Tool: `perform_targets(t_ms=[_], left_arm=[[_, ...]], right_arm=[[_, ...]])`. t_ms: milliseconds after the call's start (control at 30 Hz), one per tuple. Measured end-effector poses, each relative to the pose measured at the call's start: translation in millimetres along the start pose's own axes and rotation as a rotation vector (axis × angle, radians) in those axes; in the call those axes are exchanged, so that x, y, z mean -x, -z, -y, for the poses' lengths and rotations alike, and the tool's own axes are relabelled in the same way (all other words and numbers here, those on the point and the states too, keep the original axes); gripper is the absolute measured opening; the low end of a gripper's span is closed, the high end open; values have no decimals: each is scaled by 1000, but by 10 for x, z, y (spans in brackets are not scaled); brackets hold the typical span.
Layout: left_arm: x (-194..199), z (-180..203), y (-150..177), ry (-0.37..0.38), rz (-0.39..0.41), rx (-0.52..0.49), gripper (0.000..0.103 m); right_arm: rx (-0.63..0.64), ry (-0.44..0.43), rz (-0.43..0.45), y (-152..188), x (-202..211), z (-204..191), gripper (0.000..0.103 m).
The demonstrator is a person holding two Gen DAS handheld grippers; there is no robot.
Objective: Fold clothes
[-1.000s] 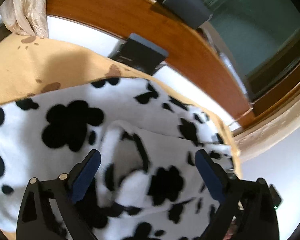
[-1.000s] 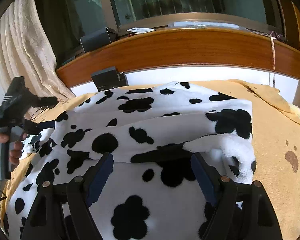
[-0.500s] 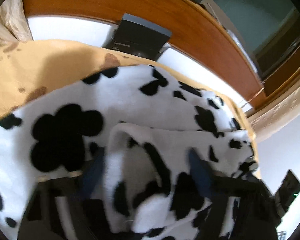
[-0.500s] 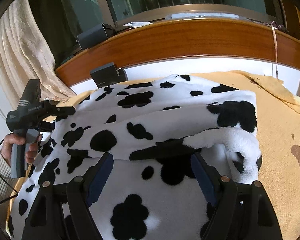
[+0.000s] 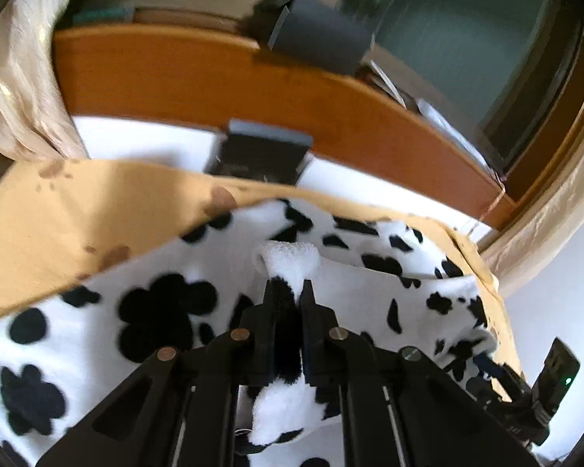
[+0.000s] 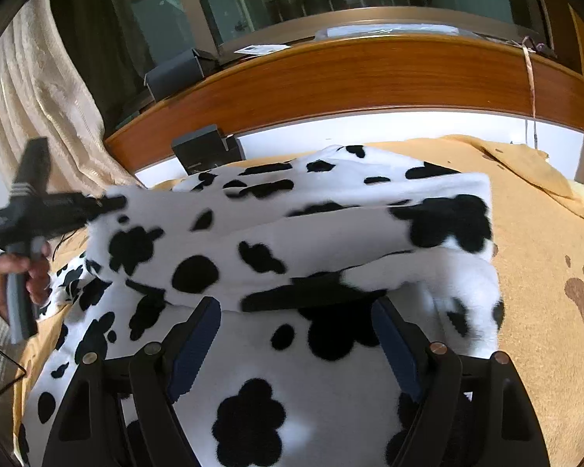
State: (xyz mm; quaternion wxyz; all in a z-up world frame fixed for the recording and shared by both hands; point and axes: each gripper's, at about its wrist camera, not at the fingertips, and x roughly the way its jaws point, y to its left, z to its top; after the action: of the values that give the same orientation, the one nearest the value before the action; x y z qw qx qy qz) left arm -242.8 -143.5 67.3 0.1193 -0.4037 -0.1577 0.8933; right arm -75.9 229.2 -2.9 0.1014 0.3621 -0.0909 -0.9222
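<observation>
A fluffy white garment with black cow spots [image 6: 292, 229] lies on a tan blanket [image 6: 541, 272]. In the left wrist view my left gripper [image 5: 288, 292] is shut on a bunched fold of the garment [image 5: 288, 260] and holds it raised. In the right wrist view the left gripper [image 6: 97, 204] lifts the garment's left end. My right gripper [image 6: 296, 319] is open and empty, its blue-padded fingers [image 6: 194, 346] low over the garment's near layer, just before the folded edge [image 6: 311, 295].
A wooden ledge [image 6: 350, 74] runs behind the bed below a window. A dark box [image 6: 206, 151] stands at the blanket's far edge and another [image 6: 175, 74] on the ledge. Cream curtains [image 6: 31, 109] hang at the left. The tan blanket also shows in the left wrist view [image 5: 78, 210].
My left gripper has closed on a fold of the garment and lifted it. The garment's left end now hangs raised. The right gripper has stayed open in place.
</observation>
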Motion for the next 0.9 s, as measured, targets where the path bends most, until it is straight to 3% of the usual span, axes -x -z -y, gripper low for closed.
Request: perform_targets(t_ms=[67,267,367,433,500,633,767,900], left_arm=[[25,-67,-4,-39,-2,4,11],[-291,-325,227,-117,-112,23,11],[-378,-432,313,-112,-120,47,16],[-391,-491,317,-96,-116,68,17],[-382,-503,319,-88,-113,76,18],[-371,-456,338,-101,-114,61,18],[-372,-455,350,-106,-118,67,19],[-376,-473,364,-98,-124,68,25]], right_arm=[[-19,9,11,-2,22,30,82],[-106,60,119,-105,256,272,82],[-110,190,199,-261,470,486,82],[-99,294,212,-358,573,661,82],[-120,335,208,-400,651,838,82],[-129,317,162,-445,673,971,82],[31,322,71,-414,429,749,82],[180,326,-100,-173,97,641,82]])
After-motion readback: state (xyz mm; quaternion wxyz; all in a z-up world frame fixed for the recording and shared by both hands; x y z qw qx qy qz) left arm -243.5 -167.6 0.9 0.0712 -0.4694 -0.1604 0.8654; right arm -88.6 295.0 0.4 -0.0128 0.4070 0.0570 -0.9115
